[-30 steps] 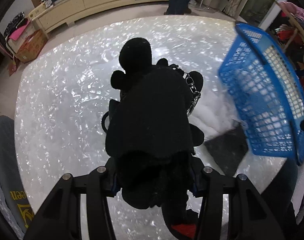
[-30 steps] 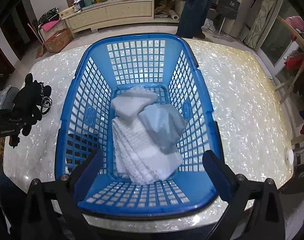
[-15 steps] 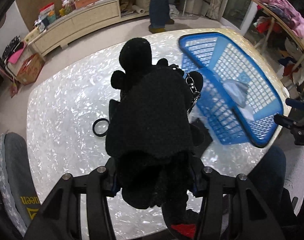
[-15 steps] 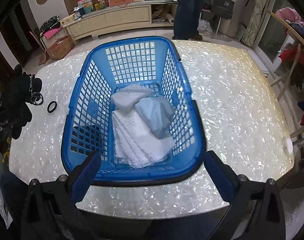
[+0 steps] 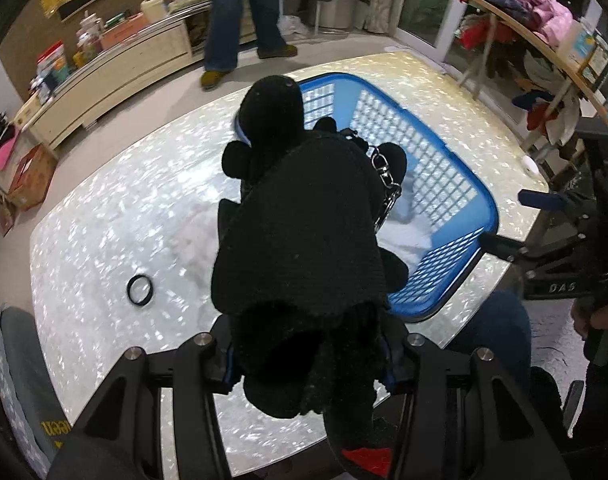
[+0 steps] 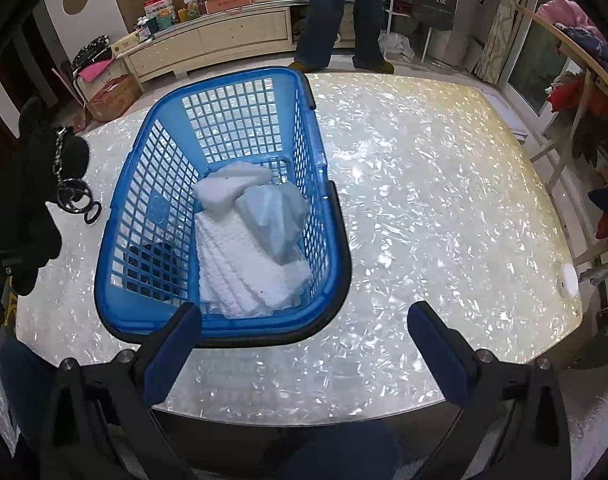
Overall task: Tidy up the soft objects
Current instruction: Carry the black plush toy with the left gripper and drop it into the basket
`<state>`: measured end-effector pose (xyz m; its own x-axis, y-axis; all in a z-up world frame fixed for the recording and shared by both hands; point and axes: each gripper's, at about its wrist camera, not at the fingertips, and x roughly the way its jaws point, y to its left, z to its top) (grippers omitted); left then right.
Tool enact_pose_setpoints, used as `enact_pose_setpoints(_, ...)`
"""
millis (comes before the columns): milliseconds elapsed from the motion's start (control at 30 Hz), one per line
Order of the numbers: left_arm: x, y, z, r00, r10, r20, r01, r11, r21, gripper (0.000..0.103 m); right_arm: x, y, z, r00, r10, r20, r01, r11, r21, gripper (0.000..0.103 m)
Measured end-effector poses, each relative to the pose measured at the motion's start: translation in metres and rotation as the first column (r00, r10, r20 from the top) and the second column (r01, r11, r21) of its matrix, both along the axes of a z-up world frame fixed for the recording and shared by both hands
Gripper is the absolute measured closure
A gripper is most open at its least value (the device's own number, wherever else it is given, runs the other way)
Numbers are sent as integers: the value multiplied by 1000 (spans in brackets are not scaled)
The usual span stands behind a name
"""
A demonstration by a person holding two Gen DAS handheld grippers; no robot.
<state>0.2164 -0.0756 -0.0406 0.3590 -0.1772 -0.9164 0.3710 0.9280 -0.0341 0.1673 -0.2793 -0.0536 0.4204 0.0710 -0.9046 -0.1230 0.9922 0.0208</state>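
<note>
My left gripper is shut on a black plush toy with a metal chain and ring. It holds the toy in the air beside the blue plastic basket. In the right wrist view the toy hangs left of the basket. The basket holds a white knit cloth, a white folded cloth, a pale blue cloth and something dark. My right gripper is open and empty at the basket's near rim.
A black ring lies on the pearly white table; it also shows in the right wrist view. A small white disc sits at the table's right edge. A person stands behind the table. Clothes racks stand at the right.
The left gripper has risen and swung toward the basket with the toy. The right gripper has pulled back toward the table's near edge, away from the basket.
</note>
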Motion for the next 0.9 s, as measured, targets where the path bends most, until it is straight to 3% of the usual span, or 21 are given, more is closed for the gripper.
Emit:
enact_pose_setpoints(300,31,-46,-11,998,-53,-26,53,998,15,55,12,-20,-11,1000,-10,-8,11,999,32,0)
enact_pose_setpoints(900,92,-108,-80,985,-119,-125,127,990,55,54,48,-39,-45,998,-34,-61,39,996,78,0)
